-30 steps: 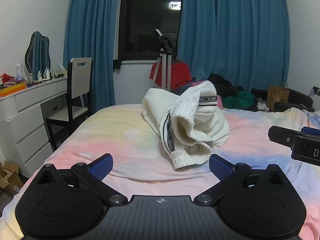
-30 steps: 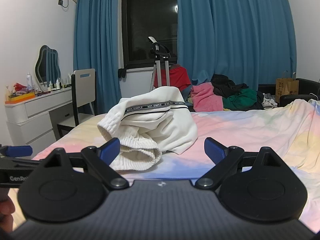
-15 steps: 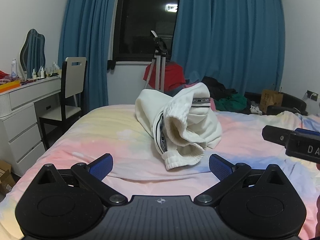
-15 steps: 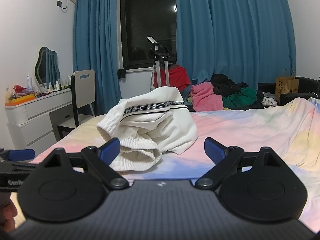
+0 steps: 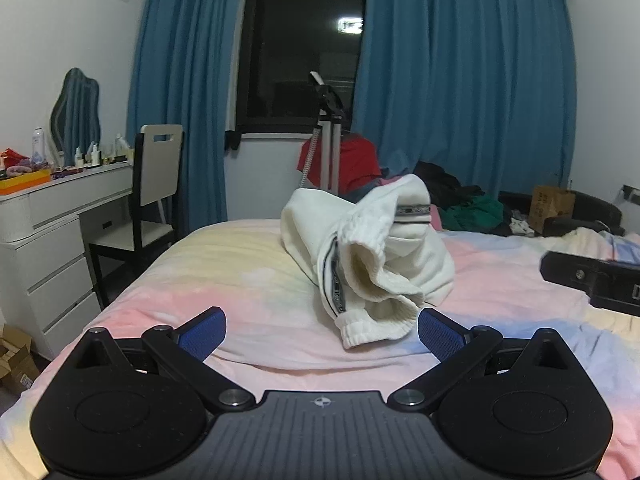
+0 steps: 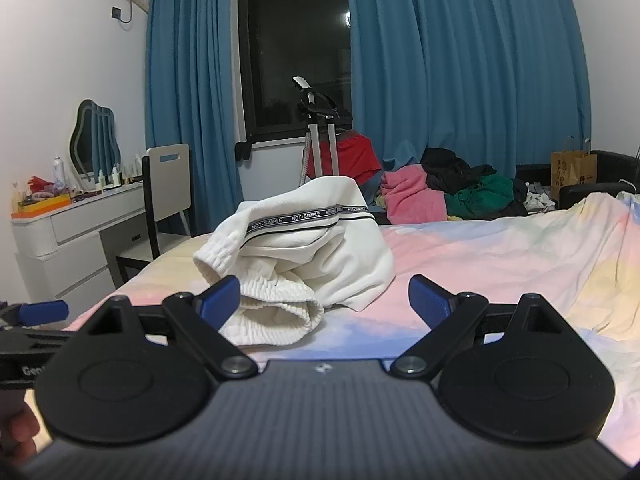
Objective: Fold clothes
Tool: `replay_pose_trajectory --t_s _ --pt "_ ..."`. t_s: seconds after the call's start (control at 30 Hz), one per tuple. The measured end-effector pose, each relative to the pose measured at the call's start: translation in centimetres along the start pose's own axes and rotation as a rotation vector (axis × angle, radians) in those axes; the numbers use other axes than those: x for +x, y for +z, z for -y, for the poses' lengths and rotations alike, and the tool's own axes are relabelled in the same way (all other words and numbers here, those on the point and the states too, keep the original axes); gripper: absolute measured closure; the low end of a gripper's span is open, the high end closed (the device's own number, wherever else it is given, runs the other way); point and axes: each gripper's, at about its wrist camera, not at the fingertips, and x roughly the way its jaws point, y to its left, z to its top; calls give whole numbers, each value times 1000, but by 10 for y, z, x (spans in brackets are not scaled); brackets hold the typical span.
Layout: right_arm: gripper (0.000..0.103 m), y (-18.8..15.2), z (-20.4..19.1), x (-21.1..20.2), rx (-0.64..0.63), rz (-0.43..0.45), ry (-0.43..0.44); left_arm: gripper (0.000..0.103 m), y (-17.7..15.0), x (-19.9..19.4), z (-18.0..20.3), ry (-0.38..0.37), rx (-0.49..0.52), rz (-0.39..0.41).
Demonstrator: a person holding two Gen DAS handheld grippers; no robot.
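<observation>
White trousers (image 5: 368,256) heaped unfolded on bed (image 5: 248,272); left claw (image 5: 320,326) and right claw (image 6: 324,300) both apart, empty, level with it for reach

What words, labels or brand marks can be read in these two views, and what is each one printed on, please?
"NOT-SIMPLE": repeated along the black stripe of the white garment.
"Gen": cut off, on the left gripper's body.
Paper bag: print too blurred to read.
Right gripper's body: a letter, cut off and unreadable.
</observation>
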Motion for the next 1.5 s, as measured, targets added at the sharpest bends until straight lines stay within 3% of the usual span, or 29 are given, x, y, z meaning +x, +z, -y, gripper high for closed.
replay_pose_trajectory --t_s 0.2,0.27,0.47,0.73,0.93,1.1,1.3,1.5 --pt "11 -2 3 -2 19 11 7 0 12 -5 -13 23 -37 5" --pt "27 -4 1 1 5 5 5 0 15 -7 -17 35 -36 10" --pt "53 -6 -12 22 -57 -42 7 0 20 -9 -35 57 -37 21" --pt "56 -6 -79 90 -278 -95 68 0 18 16 -73 63 -119 -10" --pt "59 -12 -111 150 -378 -103 -12 0 8 43 -92 79 -160 -42" --pt "87 10 -88 136 -316 -62 -51 0 5 67 -95 70 -194 -68" --pt "90 39 -52 109 -222 -5 -87 0 0 82 -91 21 -218 -100" --pt "92 65 -14 81 -123 45 -123 0 -3 76 -78 -59 -204 -76"
